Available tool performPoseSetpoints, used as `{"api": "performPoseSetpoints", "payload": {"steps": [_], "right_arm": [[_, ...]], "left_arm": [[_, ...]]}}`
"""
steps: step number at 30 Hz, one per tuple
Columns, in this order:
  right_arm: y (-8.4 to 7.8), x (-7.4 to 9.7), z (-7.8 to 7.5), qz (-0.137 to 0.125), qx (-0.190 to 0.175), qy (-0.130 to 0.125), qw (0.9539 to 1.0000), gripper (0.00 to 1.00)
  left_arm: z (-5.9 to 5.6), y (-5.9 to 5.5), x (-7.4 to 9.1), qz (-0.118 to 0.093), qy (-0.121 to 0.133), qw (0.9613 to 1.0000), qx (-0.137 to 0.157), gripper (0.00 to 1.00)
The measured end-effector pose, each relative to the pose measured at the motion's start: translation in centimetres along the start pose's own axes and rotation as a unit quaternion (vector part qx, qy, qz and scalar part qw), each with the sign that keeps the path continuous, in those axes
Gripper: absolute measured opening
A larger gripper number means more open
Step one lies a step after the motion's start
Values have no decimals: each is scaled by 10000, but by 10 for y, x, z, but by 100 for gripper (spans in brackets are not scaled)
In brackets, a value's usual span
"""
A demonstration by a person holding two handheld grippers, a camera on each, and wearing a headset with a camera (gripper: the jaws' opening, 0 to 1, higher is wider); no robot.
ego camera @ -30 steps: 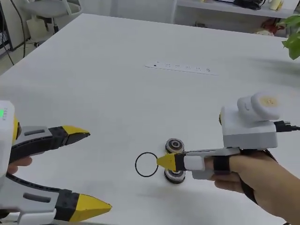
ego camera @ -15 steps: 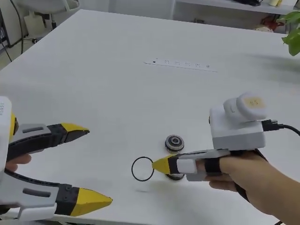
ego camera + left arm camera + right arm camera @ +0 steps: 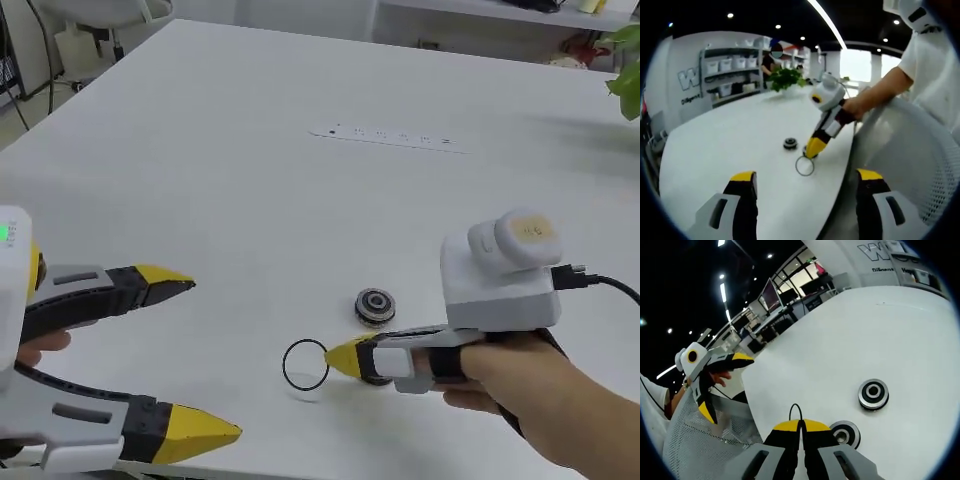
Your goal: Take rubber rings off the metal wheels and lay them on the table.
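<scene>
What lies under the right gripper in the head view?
A wheel, its dark edge showing below the right gripper; the rest is covered. The ring sticks out from its tips.

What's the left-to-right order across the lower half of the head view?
left hand-held gripper → rubber ring → metal wheel → hand. The right hand-held gripper, shut on the ring, reaches from ring to hand, so it is left out.

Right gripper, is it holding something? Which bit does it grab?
Yes. The right gripper pinches the black rubber ring at one spot on its edge, with the jaws shut on it. The left gripper is open and holds nothing.
</scene>
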State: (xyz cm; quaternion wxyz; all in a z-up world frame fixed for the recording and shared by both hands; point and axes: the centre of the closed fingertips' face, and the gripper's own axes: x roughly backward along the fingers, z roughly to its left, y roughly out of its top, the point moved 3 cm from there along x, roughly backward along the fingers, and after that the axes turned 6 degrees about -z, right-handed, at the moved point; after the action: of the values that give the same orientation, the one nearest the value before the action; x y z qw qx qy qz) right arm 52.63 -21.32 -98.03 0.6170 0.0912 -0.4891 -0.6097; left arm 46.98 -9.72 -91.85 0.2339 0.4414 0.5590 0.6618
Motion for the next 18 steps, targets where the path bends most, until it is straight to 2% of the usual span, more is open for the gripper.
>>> {"api": "performPoseSetpoints", "payload": {"steps": [9, 18], "right_arm": [[-2, -1, -3, 45, -43, -68, 10000, 0], [-4, -3, -2, 109, 110, -79, 9998, 0]], "left_arm": [[-1, 0, 0, 14, -48, 10000, 12, 81], [-2, 0, 0, 17, -77, 10000, 27, 81]]}}
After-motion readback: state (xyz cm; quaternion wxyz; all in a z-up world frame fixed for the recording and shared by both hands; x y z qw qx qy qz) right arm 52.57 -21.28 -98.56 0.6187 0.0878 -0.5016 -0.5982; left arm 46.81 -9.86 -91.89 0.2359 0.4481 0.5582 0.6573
